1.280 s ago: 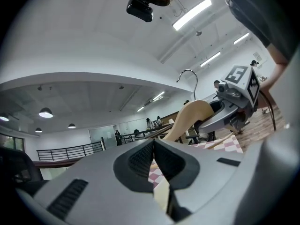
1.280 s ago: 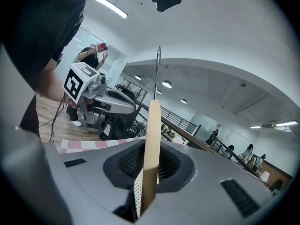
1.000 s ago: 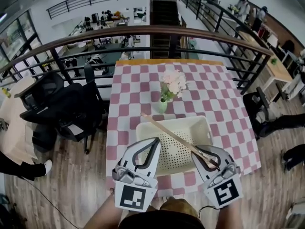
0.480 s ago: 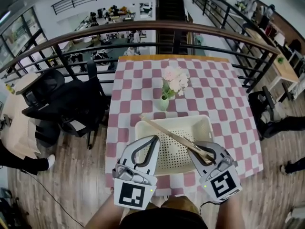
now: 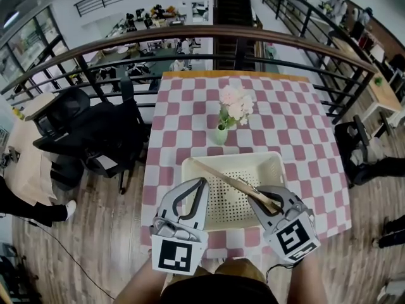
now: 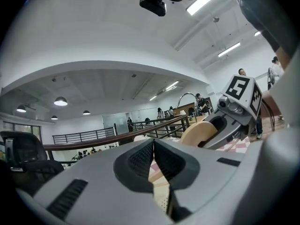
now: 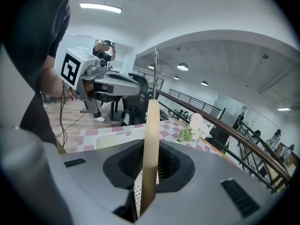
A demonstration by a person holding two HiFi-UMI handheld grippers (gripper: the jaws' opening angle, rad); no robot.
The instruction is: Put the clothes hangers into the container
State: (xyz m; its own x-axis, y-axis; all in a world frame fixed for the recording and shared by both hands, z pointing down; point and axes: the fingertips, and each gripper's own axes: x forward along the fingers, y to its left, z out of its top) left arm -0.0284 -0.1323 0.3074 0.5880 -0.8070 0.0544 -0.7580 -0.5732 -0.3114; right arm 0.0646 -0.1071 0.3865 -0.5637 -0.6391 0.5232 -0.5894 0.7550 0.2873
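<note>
**A:** What's shifted since a second ago?

**B:** The right gripper [image 5: 261,195] has sunk a little, and the wooden hanger [image 5: 223,176] has dropped with it. Its far tip stuck out past the far-left corner of the container [image 5: 240,156]; now it sits just inside that rim.

**A:** So it's nearly in?

**B:** I'd judge so. The hanger runs slantwise across the container, near-right to far-left, but it isn't released. The right jaws are narrow and clamped on its near end. Whether the far tip rests on the perforated floor, I can't tell.

**A:** And the pose of the hands?

**B:** The right gripper tilts nose-down into the container from its near-right corner. The left gripper [image 5: 200,183] hangs level over the near-left rim, with its jaws closed together on nothing.

**A:** What lies beyond?

**B:** The container sits at the near edge of the checked surface [image 5: 190,106]. Further back there's a small green vase [image 5: 219,135] of pale flowers, well apart from it, and then the railing [image 5: 190,40].
</note>
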